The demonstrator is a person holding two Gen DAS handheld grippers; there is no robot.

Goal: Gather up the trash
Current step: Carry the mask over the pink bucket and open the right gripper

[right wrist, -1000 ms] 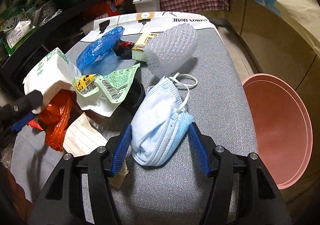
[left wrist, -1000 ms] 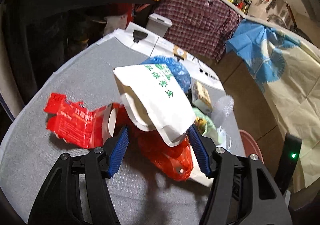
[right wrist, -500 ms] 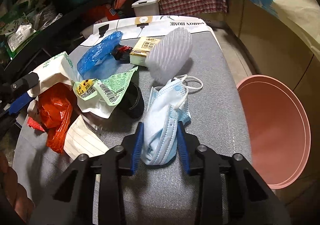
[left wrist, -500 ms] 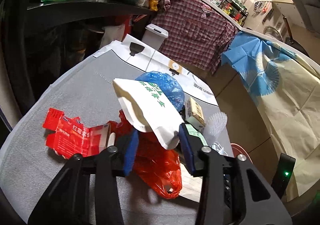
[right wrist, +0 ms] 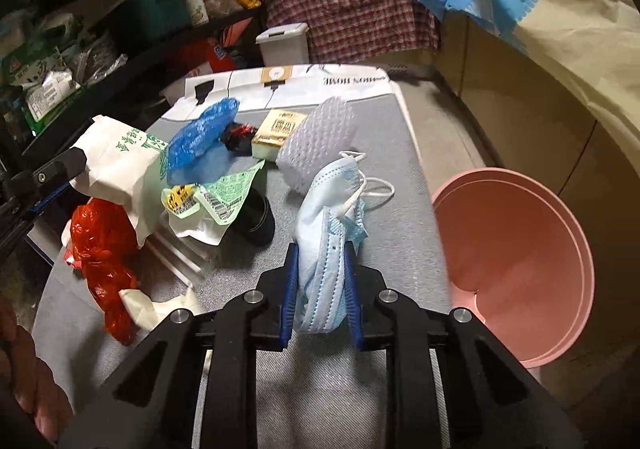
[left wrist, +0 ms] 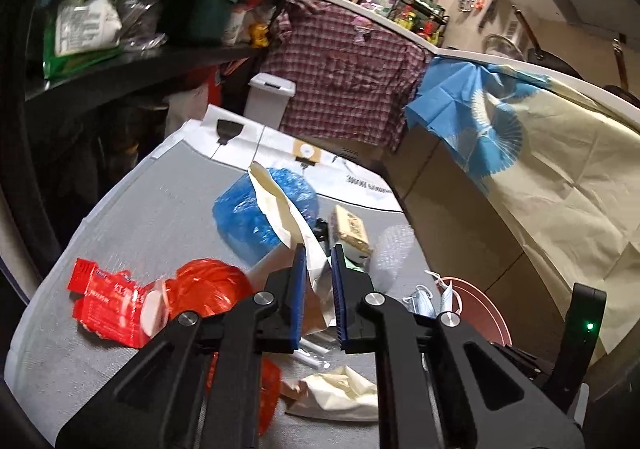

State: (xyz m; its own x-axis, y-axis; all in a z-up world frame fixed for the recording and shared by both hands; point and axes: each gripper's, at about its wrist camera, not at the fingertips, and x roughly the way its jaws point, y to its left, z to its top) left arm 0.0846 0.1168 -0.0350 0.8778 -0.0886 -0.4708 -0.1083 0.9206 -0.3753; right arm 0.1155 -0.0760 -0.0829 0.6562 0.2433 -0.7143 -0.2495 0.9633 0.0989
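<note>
Trash lies on a grey table (right wrist: 400, 177). My left gripper (left wrist: 319, 251) is closing, its blue pads pressing a white paper bag with green characters (left wrist: 276, 205), lifted off the pile. The bag (right wrist: 120, 165) also shows at the left of the right wrist view. My right gripper (right wrist: 321, 249) is closing too, pads squeezing a bunch of light blue face masks (right wrist: 328, 201) raised above the table. A pink bin (right wrist: 516, 261) stands low to the right of the table.
Lying on the table are a red plastic bag (left wrist: 208, 289), a red packet (left wrist: 104, 305), a blue plastic bag (left wrist: 244, 217), a small box (right wrist: 278, 129), bubble wrap (right wrist: 320, 137) and a green-printed wrapper (right wrist: 216, 197). Dark cluttered shelves stand at the left.
Both grippers have gone from open around their items to pressed on them. The paper bag and the masks have been squeezed narrow and lifted a little.
</note>
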